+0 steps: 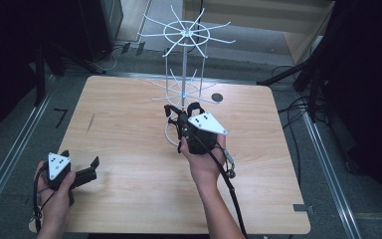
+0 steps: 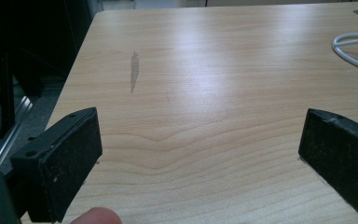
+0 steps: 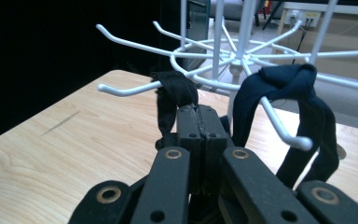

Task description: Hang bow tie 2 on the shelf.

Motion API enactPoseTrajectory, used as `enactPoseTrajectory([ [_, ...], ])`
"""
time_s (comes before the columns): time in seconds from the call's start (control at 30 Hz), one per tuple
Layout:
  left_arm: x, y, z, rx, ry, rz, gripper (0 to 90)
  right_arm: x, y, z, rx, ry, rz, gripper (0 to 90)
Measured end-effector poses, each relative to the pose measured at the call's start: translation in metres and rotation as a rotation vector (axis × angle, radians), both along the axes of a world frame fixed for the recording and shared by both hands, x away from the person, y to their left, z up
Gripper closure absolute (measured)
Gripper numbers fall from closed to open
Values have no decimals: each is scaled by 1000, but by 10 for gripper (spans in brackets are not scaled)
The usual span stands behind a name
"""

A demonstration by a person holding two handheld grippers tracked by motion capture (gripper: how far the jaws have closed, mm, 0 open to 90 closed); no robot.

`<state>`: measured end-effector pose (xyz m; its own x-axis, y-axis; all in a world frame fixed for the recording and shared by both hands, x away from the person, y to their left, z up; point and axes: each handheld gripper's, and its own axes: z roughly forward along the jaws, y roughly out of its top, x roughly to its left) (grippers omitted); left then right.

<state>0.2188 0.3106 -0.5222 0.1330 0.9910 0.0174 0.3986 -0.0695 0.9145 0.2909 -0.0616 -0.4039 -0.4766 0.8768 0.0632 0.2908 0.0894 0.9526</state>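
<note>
Right gripper (image 3: pixel 199 126), jaws pressed together, pinches a black strap (image 3: pixel 172 93) hung on the white rack (image 1: pixel 185 59) at 12 o'clock. Left gripper (image 2: pixel 200 154) gapes empty over the table (image 2: pixel 214 70) at 7 o'clock.

The high view looks forward and down from above the near edge of the table (image 1: pixel 129 199), taking in its whole wooden top and the white wire hook rack (image 1: pixel 185 59) at the far side. The left gripper view sits low, close to the wood, facing across the table (image 2: pixel 214 93) toward its far left corner; it shares the dark streak (image 2: pixel 134 70) with the high view (image 1: pixel 90 122). The right gripper view looks along its fingers (image 3: pixel 198 140), very near the rack's lower hooks (image 3: pixel 223 56).
</note>
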Motion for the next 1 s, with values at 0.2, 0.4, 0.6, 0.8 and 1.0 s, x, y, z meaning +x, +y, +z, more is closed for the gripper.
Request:
enactPoseTrajectory([
  [0.2, 0, 0, 0, -1, 0, -2, 0, 2, 0, -7, 3, 13, -11, 900],
  [0.4, 0, 0, 0, -2, 0, -3, 0, 2, 0, -12, -1, 27, -2, 880],
  [0.6, 0, 0, 0, -5, 1, -1, 0, 2, -2, -15, 2, 30, 12, 821],
  [0.8, 1, 1, 0, -6, 2, -1, 0, -1, -6, -13, 22, 20, 21, 735],
  [1.0, 1, 1, 0, -6, 2, -1, 0, -2, -13, -10, 61, 36, 56, 596],
])
